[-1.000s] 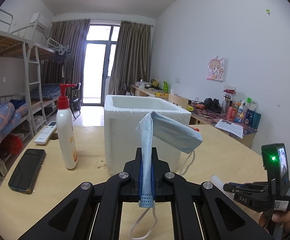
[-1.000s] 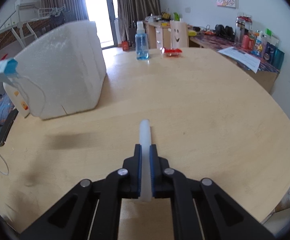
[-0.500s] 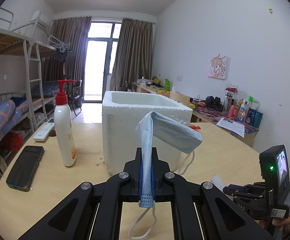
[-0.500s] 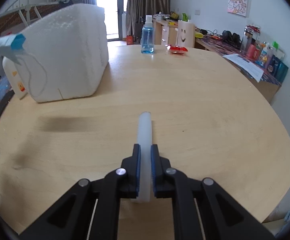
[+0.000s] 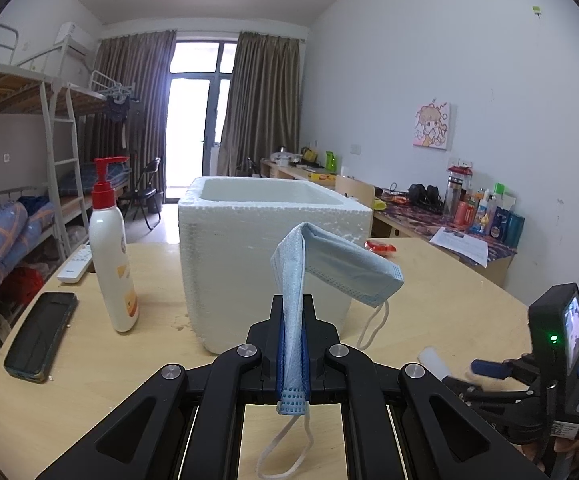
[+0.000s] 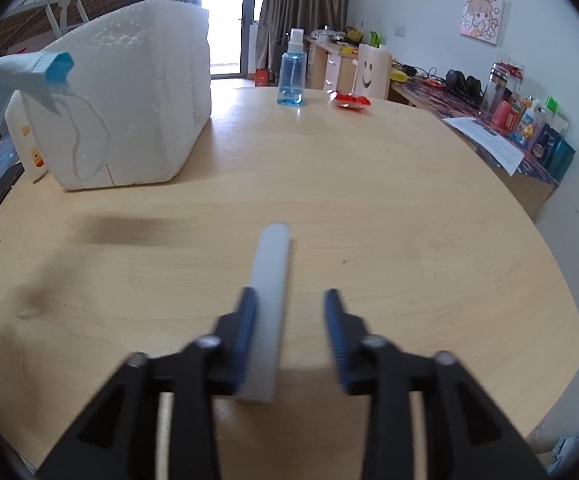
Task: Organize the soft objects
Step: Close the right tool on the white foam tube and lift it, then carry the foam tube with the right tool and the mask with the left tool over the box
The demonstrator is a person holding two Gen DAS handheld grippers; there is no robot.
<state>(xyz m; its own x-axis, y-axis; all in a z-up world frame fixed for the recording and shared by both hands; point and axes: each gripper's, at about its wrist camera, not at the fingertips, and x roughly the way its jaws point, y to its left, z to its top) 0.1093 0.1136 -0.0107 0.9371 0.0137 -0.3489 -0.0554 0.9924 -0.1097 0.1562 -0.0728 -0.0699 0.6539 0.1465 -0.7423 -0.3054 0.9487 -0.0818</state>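
The left gripper (image 5: 292, 354) is clamped on a pale blue pleated face mask (image 5: 331, 264), which stands up between its pads and flops over to the right, one white ear loop dangling below. Just beyond it sits a white open-topped foam box (image 5: 265, 248) on the round pale wooden table (image 6: 389, 208).

The right gripper (image 6: 289, 338) is opening its jaws. A translucent white soft tube (image 6: 270, 304) lies between them, against the left pad and clear of the right one.

Likely risks: the freed tube may roll across the smooth table, or cling to the left pad and be dragged along. The mask's loose loop could snag on the box rim on the way in.

Motion blur hides whether the tube rests flat on the table. The box's inside is out of sight. A tall white pump bottle with a red top (image 5: 109, 256) and a black phone (image 5: 41, 336) sit to the left.
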